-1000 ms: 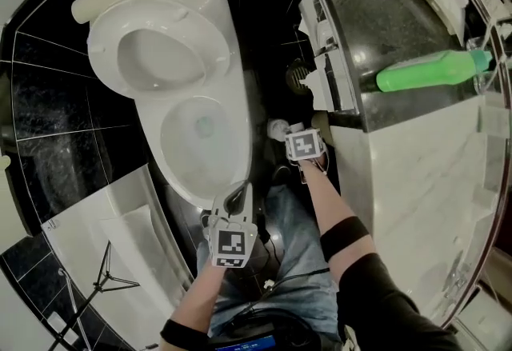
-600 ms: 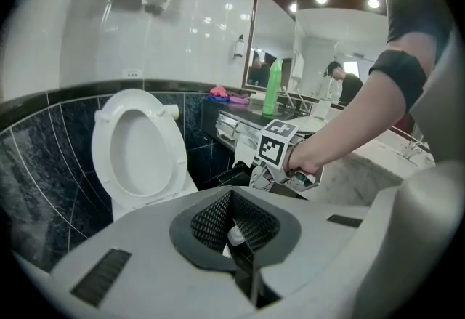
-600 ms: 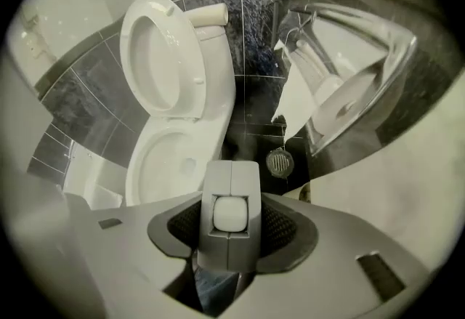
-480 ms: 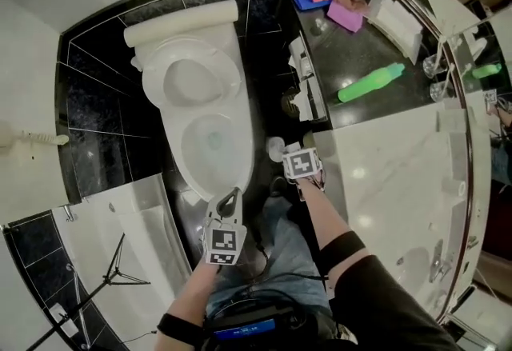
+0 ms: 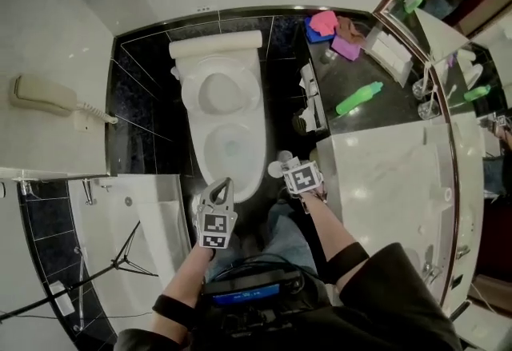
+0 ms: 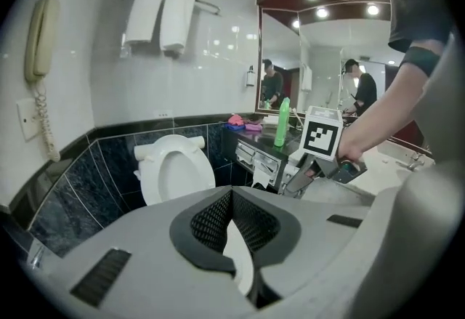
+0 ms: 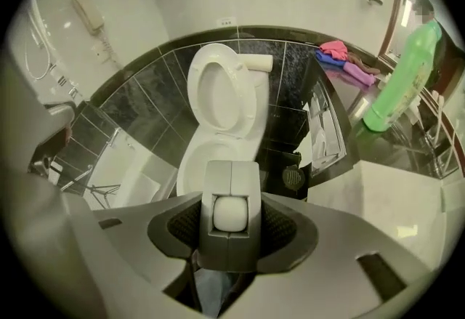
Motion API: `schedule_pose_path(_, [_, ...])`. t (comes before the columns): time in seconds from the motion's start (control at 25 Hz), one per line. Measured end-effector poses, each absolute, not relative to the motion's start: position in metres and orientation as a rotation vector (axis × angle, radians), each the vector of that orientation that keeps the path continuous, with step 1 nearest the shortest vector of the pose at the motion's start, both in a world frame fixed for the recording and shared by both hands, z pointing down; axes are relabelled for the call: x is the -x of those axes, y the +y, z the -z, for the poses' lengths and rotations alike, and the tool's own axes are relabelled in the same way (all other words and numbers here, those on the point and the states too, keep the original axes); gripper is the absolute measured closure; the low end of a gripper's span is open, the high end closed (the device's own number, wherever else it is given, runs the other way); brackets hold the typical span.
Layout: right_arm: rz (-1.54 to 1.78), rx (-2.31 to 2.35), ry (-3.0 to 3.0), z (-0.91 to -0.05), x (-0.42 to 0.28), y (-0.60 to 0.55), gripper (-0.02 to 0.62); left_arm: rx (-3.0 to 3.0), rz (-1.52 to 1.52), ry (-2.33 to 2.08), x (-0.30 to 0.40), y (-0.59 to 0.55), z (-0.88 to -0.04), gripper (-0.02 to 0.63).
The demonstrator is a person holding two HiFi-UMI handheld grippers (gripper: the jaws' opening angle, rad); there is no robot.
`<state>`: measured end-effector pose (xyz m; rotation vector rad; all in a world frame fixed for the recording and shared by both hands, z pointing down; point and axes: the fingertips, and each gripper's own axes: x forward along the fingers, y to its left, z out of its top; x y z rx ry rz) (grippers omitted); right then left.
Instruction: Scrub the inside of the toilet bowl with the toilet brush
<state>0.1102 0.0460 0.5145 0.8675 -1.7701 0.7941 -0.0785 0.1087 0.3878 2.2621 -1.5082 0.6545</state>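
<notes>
The white toilet [image 5: 230, 145] stands with lid and seat raised against the black tiled wall; it also shows in the left gripper view as the toilet [image 6: 174, 165] and in the right gripper view as the toilet [image 7: 218, 92]. My right gripper [image 5: 292, 173] hangs to the right of the bowl's front and points steeply down. In its own view the right gripper [image 7: 231, 216] is shut on a grey boxy handle with a white rounded cap [image 7: 231, 212], apparently the toilet brush. A white round piece [image 5: 279, 168] shows just beside it. My left gripper [image 5: 225, 184] is shut and empty near the bowl's front left, seen as the left gripper [image 6: 231, 194].
A dark counter [image 5: 376, 113] at the right bears a green bottle [image 5: 358, 97] and pink and blue cloths [image 5: 324, 23]. Paper holders [image 5: 312, 97] hang on its side above a floor drain [image 7: 293, 178]. A bathtub [image 5: 136, 213], a tripod [image 5: 120, 261] and a wall phone [image 5: 40, 93] lie to the left.
The head view has pulled back and up, so the room looks smaller. Both grippers have risen with it, away from the floor. The right gripper's hold looks unchanged.
</notes>
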Motion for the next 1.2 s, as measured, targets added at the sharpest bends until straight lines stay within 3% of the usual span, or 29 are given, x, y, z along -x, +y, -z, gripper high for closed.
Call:
schedule_pose_path(0.44, [-0.652,-0.702,-1.890,-0.456,-0.045,0.092,0.400,-2.253,-0.603,-1.631,0.136,0.117,-0.344,0.606])
schedule_pose_path(1.2, [-0.637,-0.590,-1.925,-0.459,0.006,0.116,0.400,-2.213,-0.565,-1.702,0.191,0.124,-0.329,0.606])
